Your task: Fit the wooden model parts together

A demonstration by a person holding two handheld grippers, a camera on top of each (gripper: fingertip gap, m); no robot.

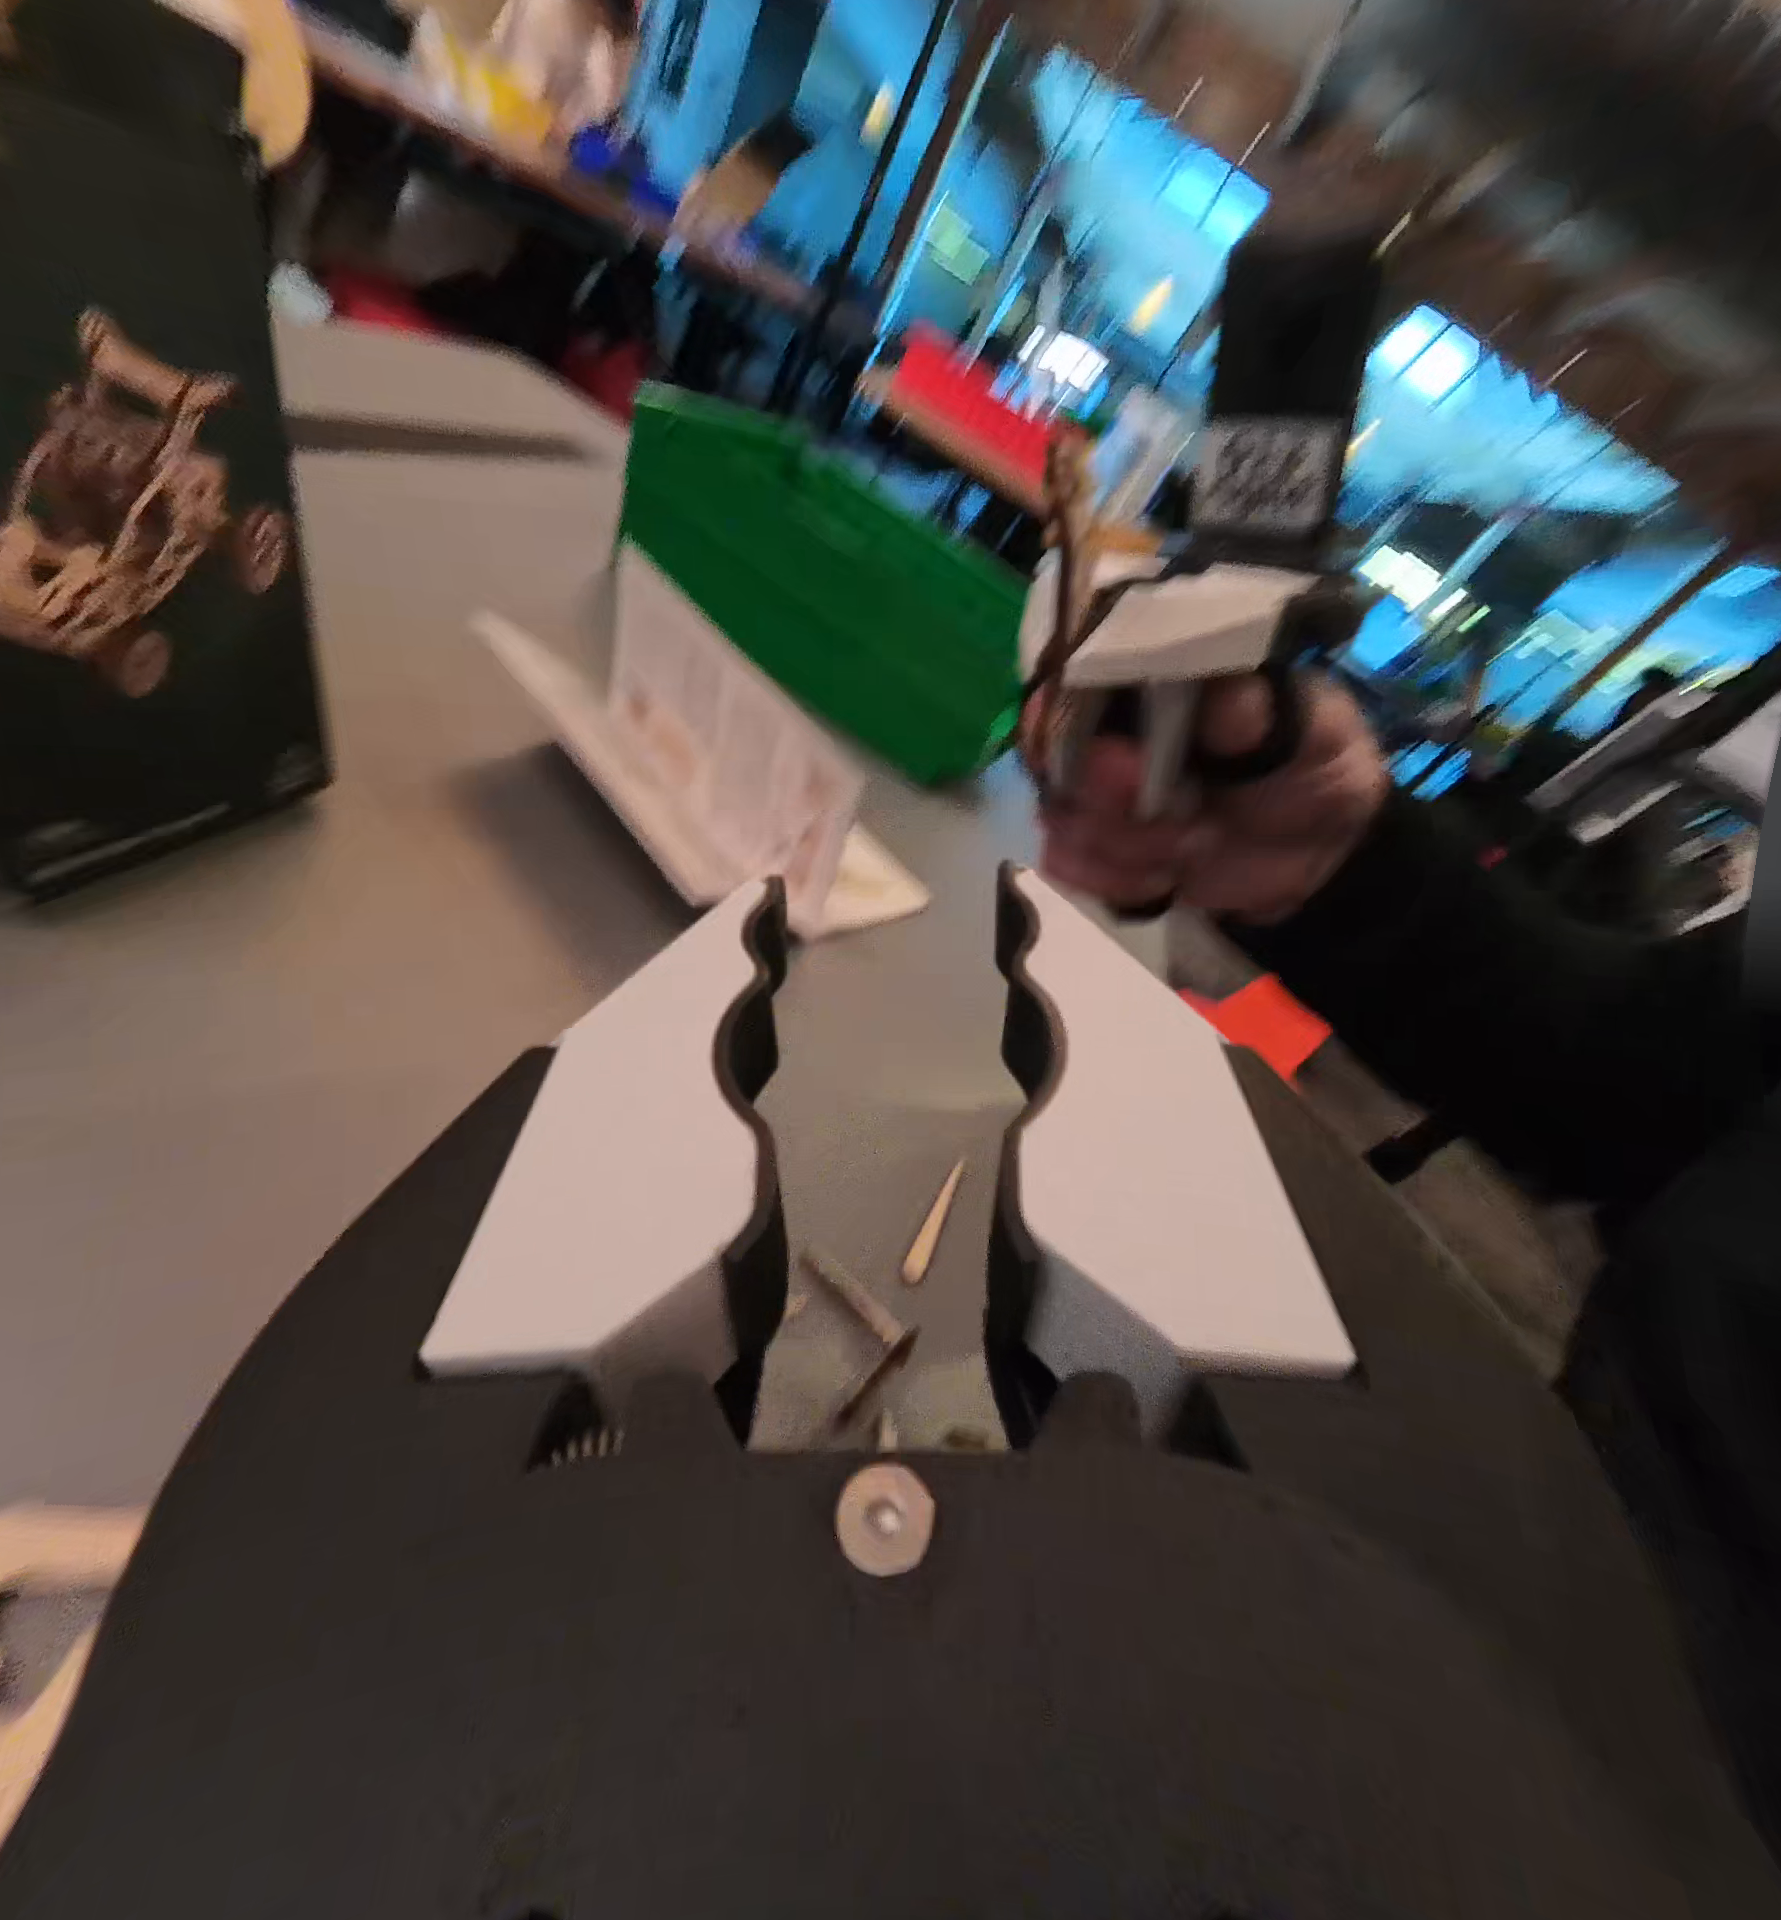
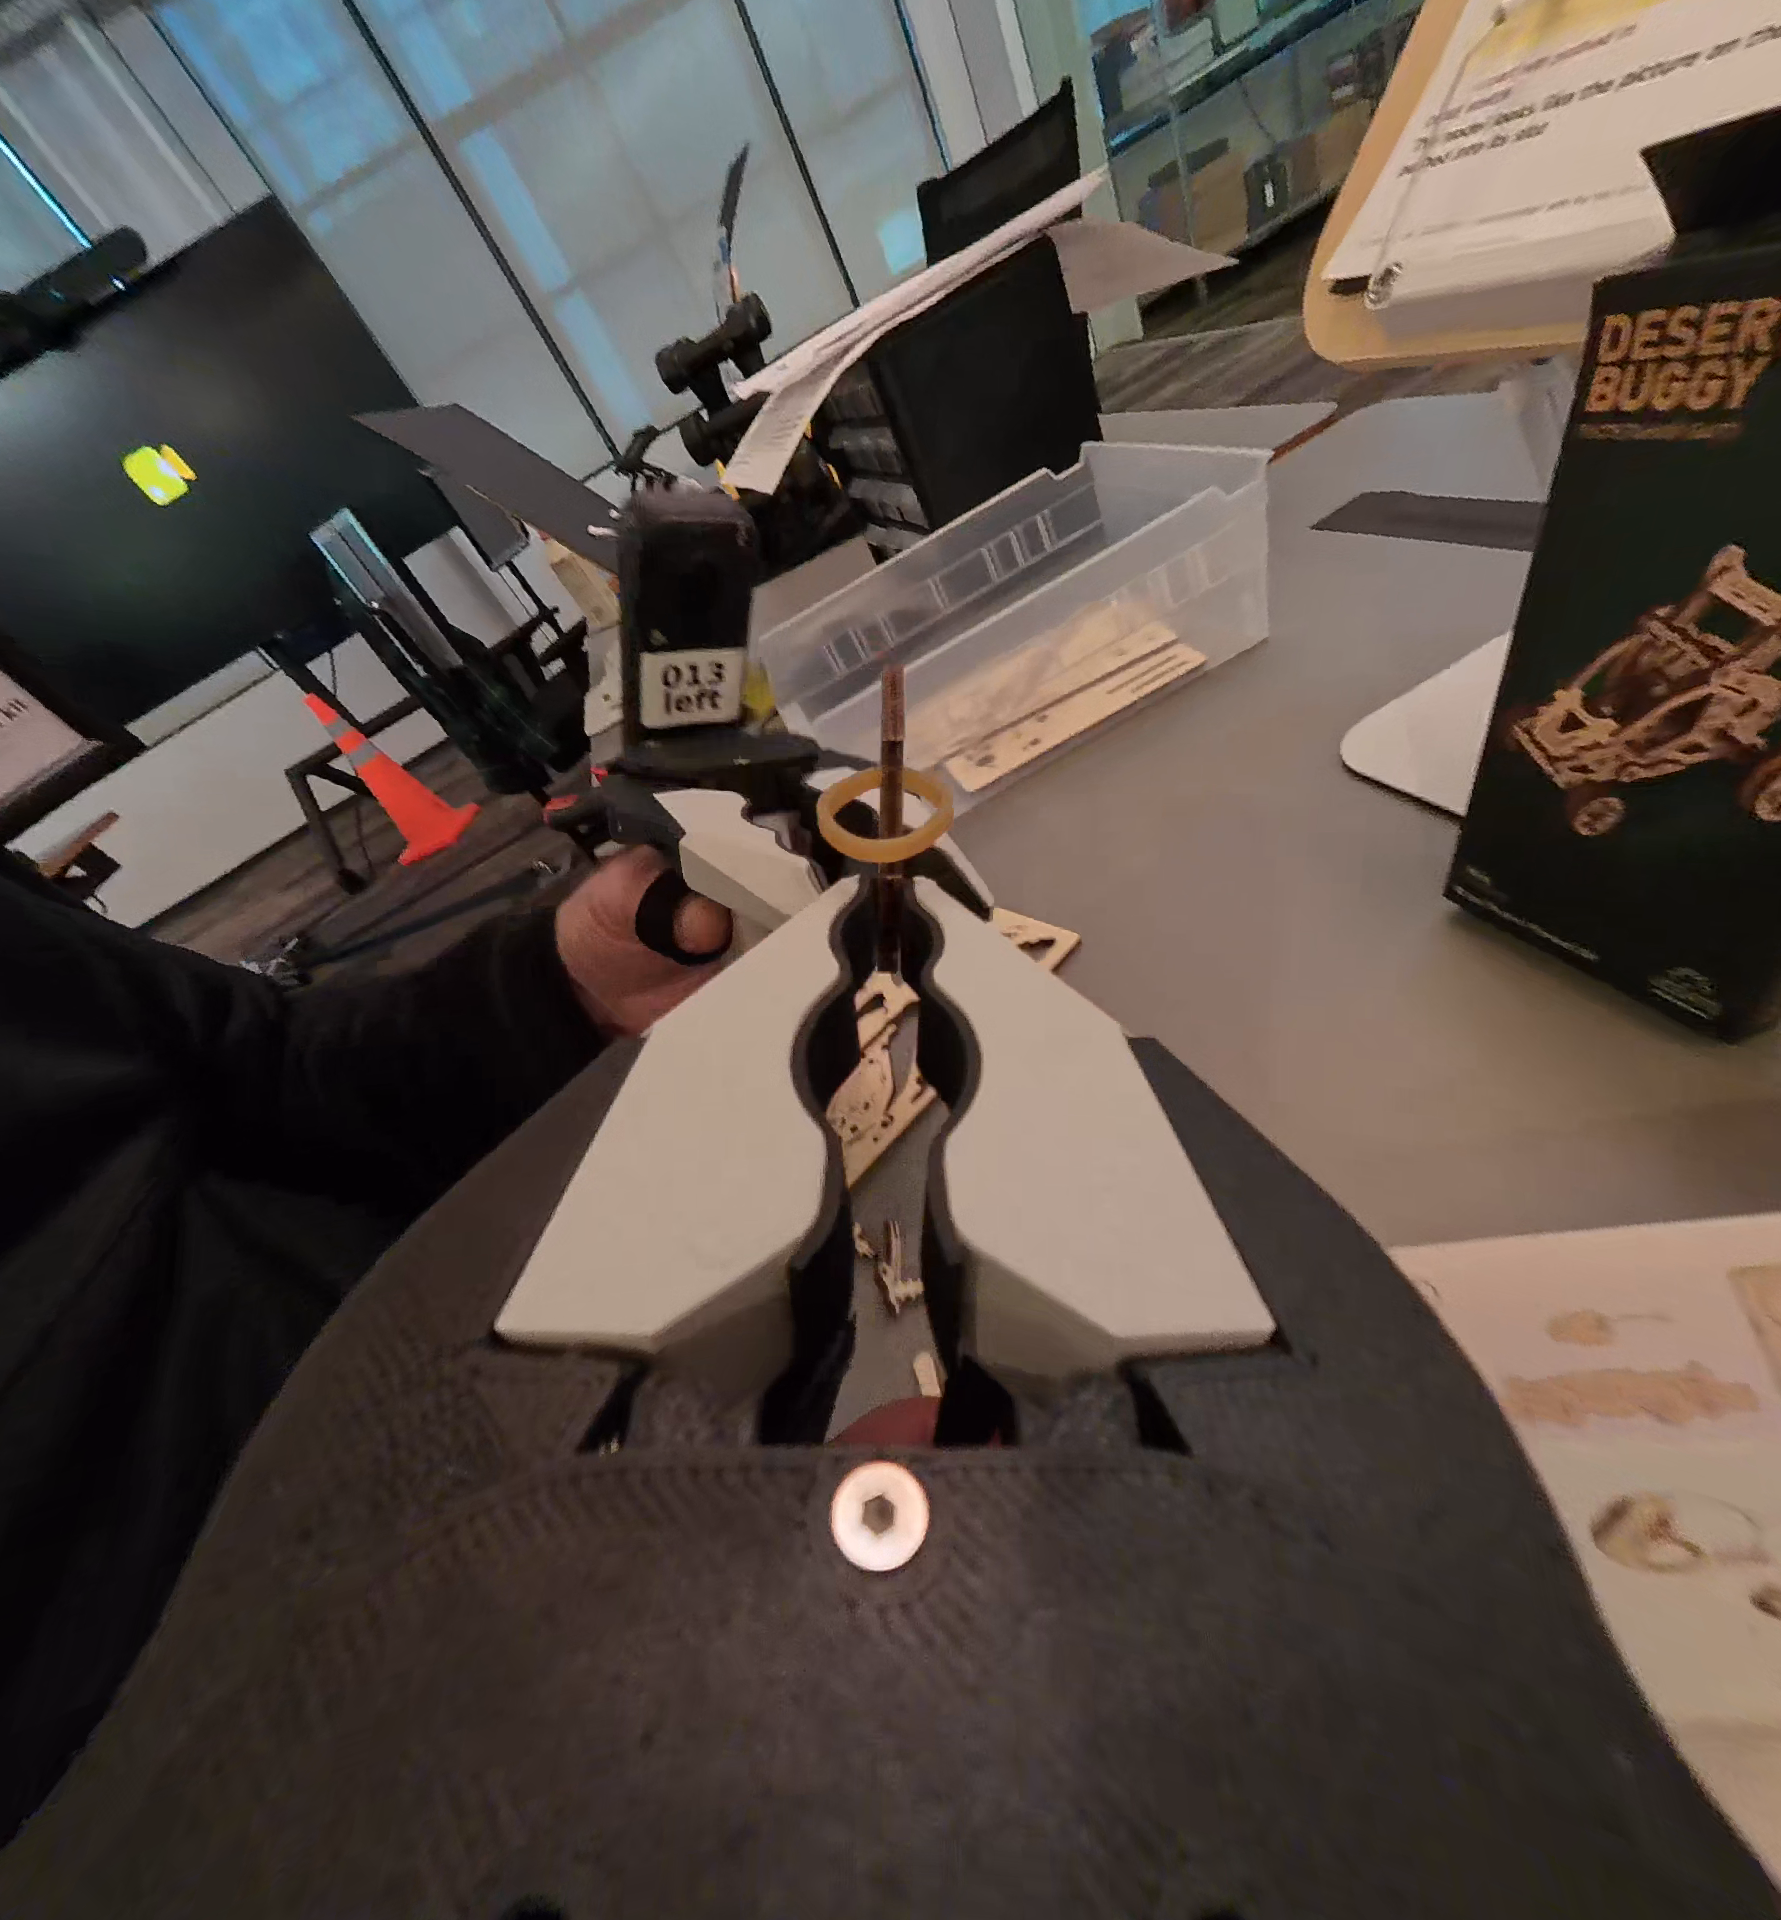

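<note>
My right gripper (image 2: 888, 883) is shut on a thin dark wooden part (image 2: 892, 727) that stands upright, seen edge-on above the fingertips. A tan ring (image 2: 884, 821) sits around this part just above the pads. The left wrist view shows the same gripper (image 1: 1125, 623) far right, raised, with the thin part (image 1: 1062, 561) in it. My left gripper (image 1: 893, 883) is open with nothing between its pads, above the grey table (image 1: 398, 1039). It also shows in the right wrist view (image 2: 751, 862), just behind the held part. Loose wooden sticks (image 1: 933, 1221) lie under it.
A black model box (image 2: 1675, 644) stands on the right, and also shows at far left in the left wrist view (image 1: 107, 499). A clear bin (image 2: 1031, 603) holds wooden sheets. A green bin (image 1: 813, 561) and a white page stand (image 1: 699, 748) lie ahead. A cut wooden sheet (image 2: 881, 1101) and an instruction page (image 2: 1644, 1455) lie close by. The grippers' ends are close to 5 cm from one another.
</note>
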